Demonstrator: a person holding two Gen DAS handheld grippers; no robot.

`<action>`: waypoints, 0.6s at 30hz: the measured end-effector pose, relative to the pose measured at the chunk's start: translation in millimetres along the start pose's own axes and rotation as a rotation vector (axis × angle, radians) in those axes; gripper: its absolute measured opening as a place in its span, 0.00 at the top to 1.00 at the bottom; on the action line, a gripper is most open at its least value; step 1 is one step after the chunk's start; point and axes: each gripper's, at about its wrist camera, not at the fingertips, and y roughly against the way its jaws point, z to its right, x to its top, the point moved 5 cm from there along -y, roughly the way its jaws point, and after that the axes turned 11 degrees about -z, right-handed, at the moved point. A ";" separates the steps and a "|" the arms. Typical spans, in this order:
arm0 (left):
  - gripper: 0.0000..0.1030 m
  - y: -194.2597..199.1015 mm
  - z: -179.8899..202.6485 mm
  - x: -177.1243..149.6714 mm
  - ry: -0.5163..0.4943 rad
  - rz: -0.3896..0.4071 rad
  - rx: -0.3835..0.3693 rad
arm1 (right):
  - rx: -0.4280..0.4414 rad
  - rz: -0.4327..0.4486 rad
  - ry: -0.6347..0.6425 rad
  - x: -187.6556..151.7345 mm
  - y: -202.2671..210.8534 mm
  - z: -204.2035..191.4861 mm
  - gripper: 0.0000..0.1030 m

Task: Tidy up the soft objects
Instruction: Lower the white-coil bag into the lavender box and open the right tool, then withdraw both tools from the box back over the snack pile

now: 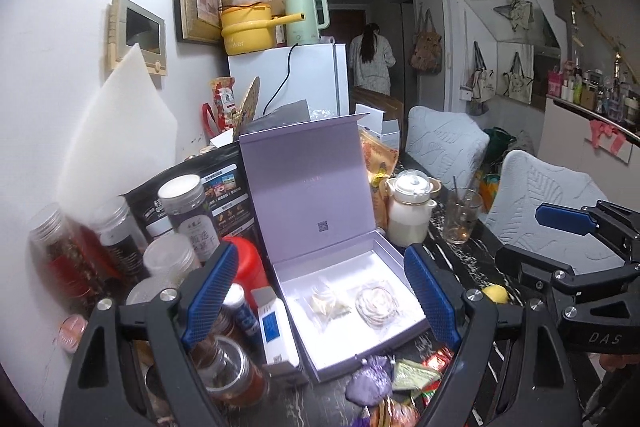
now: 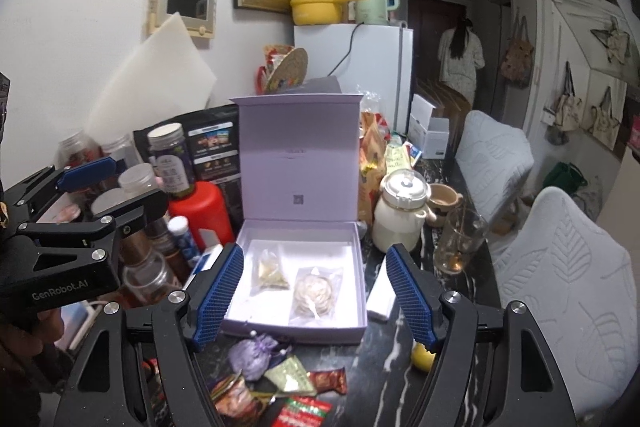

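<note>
Both grippers empty, jaws apart: left gripper (image 1: 324, 295), right gripper (image 2: 316, 295). Lavender box (image 2: 362, 307) lies open w/ two clear packets inside. Purple pouch (image 2: 254, 353) sits on the worktop (image 2: 384, 367) just in front of the box, below and btwn your right jaws, so right hand looks nearer.

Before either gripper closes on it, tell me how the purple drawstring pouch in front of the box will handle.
The purple pouch looks like gathered fabric, so it will probably squash and sag rather than hold shape. It seems light for its size. Its puckered cloth should grip well, and lying slumped on the table, it is unlikely to roll.
</note>
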 end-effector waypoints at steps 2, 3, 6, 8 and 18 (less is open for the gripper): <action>0.17 8.6 -0.2 -7.1 -0.002 0.002 -0.004 | -0.003 0.006 0.001 -5.9 9.5 -4.3 0.27; 0.17 13.8 -0.2 -11.9 -0.005 0.002 -0.006 | -0.004 0.009 0.001 -8.9 13.9 -6.7 0.26; 0.17 24.9 0.0 -22.5 -0.010 -0.005 -0.023 | -0.008 0.019 0.006 -18.7 26.8 -14.5 0.25; 0.17 31.3 1.4 -29.9 -0.012 -0.011 -0.033 | -0.018 0.016 0.014 -26.4 34.4 -20.0 0.25; 0.17 60.4 15.8 -74.5 -0.063 0.000 -0.032 | -0.044 0.025 0.044 -65.4 63.5 -43.4 0.21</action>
